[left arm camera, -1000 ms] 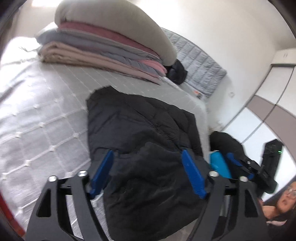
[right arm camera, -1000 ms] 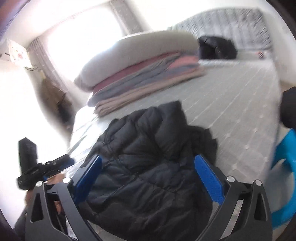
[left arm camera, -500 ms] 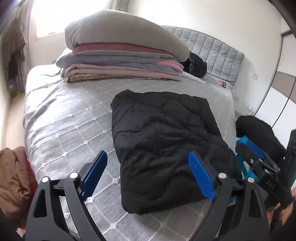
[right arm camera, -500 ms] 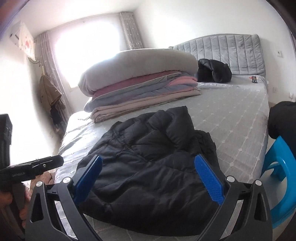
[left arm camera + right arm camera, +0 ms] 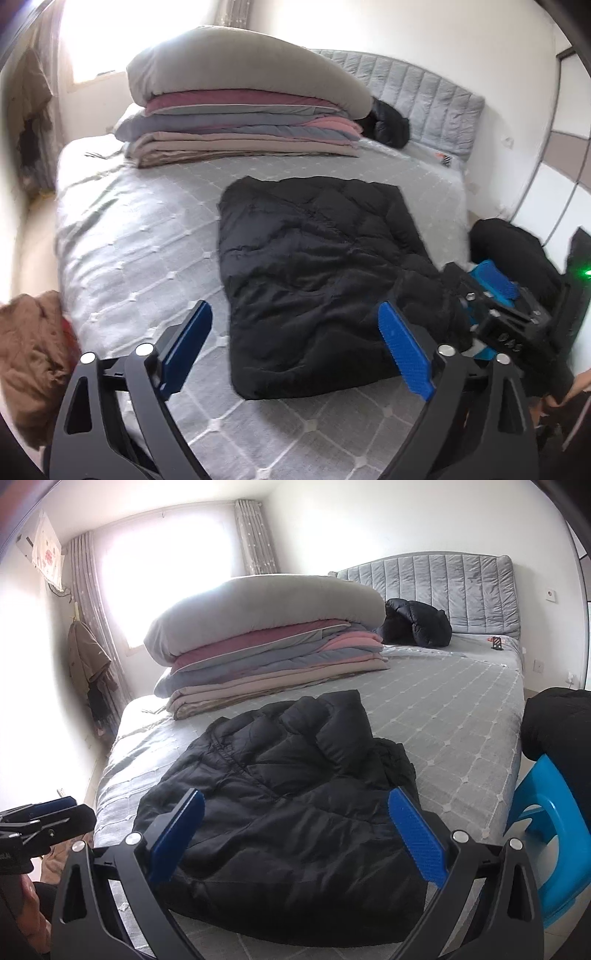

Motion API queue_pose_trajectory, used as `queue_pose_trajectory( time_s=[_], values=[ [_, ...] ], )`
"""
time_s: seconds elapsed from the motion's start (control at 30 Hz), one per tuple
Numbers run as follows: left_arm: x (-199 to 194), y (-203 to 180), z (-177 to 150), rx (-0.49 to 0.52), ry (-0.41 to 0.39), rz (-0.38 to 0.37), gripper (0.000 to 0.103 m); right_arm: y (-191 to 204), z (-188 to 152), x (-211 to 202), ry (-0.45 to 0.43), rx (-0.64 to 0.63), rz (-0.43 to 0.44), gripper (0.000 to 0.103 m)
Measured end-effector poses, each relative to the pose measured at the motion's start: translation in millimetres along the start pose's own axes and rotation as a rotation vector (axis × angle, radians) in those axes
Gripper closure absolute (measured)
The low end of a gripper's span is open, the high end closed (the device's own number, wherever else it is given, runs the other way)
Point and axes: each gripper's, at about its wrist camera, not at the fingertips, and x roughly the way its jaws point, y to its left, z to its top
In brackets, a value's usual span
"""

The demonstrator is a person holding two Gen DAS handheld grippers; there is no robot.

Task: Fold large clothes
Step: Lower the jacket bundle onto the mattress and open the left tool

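Note:
A black puffer jacket (image 5: 317,266) lies folded into a rough rectangle on the grey quilted bed (image 5: 140,251); it also shows in the right wrist view (image 5: 295,797). My left gripper (image 5: 295,350) is open and empty, held back above the jacket's near edge. My right gripper (image 5: 295,830) is open and empty, above the jacket's near end. The right gripper also shows at the right of the left wrist view (image 5: 495,295). The left gripper shows at the left edge of the right wrist view (image 5: 40,816).
A stack of folded quilts (image 5: 243,114) lies across the far side of the bed. Another black jacket (image 5: 417,627) sits by the grey headboard (image 5: 461,587). A blue plastic stool (image 5: 546,834) holding dark clothing stands by the bed. Brown clothing (image 5: 29,354) lies at the left.
Both grippers have drawn back and up from the jacket, which now lies flat and still on the bed. Both stay open.

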Motion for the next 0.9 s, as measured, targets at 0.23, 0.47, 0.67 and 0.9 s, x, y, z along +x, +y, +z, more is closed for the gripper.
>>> queue_pose_trajectory(
  time_s=[0.23,0.47,0.67,0.9],
  values=[
    [2.0,-3.8,6.1,0.004,0.009,0.009,0.011,3.8,11.1,-8.8,0.111,0.028,-0.112,0.007],
    [15.2,-4.5,9.6,-0.005,0.046,0.029,0.011,21.0,13.1,-15.4,0.156,-0.003,-0.168,0.007],
    [21.2,-4.6,9.8,-0.003,0.052,0.034,0.011,20.6,13.9,-14.2,0.170,-0.010,-0.184,0.007],
    [21.7,-8.4,10.9,0.012,0.045,0.041,0.011,16.3,14.8,-13.5,0.175,-0.012,-0.213,0.007]
  ],
)
